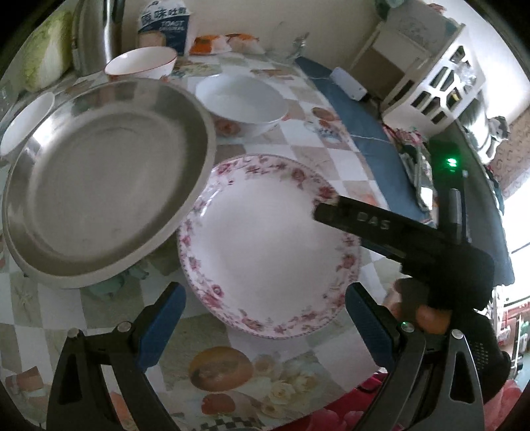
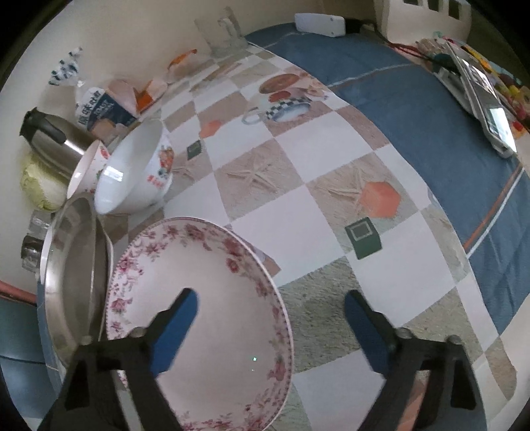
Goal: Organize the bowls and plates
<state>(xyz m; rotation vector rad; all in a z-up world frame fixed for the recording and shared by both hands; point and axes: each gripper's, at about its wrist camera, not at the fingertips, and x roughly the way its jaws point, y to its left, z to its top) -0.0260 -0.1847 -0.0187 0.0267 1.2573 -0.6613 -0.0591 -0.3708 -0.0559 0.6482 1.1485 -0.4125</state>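
Observation:
A white plate with a pink floral rim (image 1: 268, 245) (image 2: 205, 298) lies flat on the checked tablecloth. Just to its left, a steel plate (image 1: 99, 179) (image 2: 73, 281) rests on another dish. Behind them stand a white bowl (image 1: 241, 99) (image 2: 132, 172) and a smaller red-rimmed bowl (image 1: 140, 63) (image 2: 86, 169). My left gripper (image 1: 265, 318) hangs open above the floral plate's near rim. My right gripper (image 2: 271, 318) is open and straddles the plate's right rim, one blue pad over the plate's inside and the other outside, neither pressing.
A steel kettle (image 1: 96, 33), a toast bag (image 1: 165, 26) and a cabbage (image 1: 46, 49) line the back wall. A glass (image 2: 225, 33) stands further along. A blue cloth (image 2: 414, 109) covers the table's right part, with a white box (image 2: 319, 23) and a handset (image 2: 487, 109) on it.

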